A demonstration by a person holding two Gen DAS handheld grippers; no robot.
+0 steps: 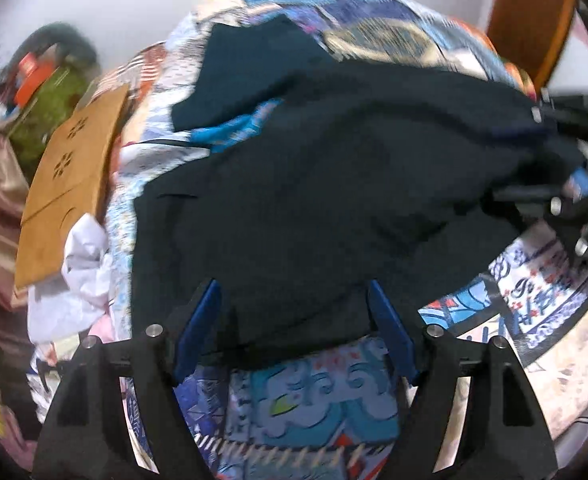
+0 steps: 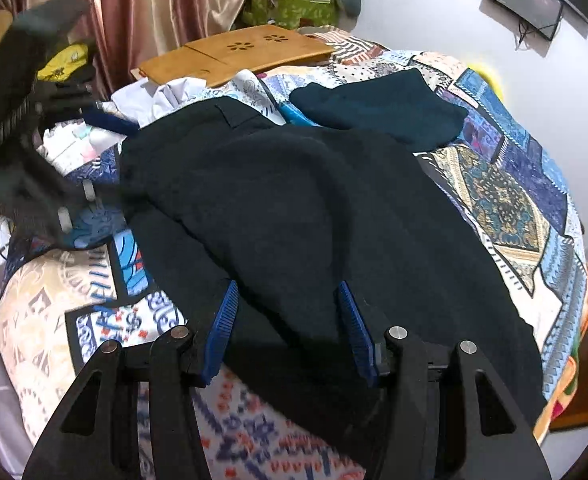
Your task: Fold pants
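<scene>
From the left wrist camera, I see my left gripper (image 1: 294, 312) spread wide over the near edge of the dark pants (image 1: 325, 184), which lie rumpled across the patchwork bedspread (image 1: 309, 392). The cloth edge sits between the blue pads (image 1: 389, 332), but they stand apart from each other and I see no pinch on it. At the right edge of this view my right gripper (image 1: 565, 184) shows, blurred, with pants fabric bunched against it. A second dark folded garment (image 1: 254, 68) lies farther back on the bed. To the left, a wooden lap tray (image 1: 70, 176) rests beside crumpled white cloth (image 1: 82, 272), with a green box (image 1: 50, 112) behind it.

From the right wrist camera, my right gripper (image 2: 286, 328) hangs over the pants (image 2: 294, 208), its blue pads (image 2: 222, 332) part-way apart with a fold of the cloth running between them; I cannot tell whether they are pressing on it. The pants spread across the middle of the bedspread (image 2: 505, 200), a back pocket showing near the far end. My left gripper (image 2: 34, 168) is a blur at the left edge. The wooden lap tray (image 2: 238, 56) sits beyond, a pink curtain (image 2: 142, 12) behind it.
</scene>
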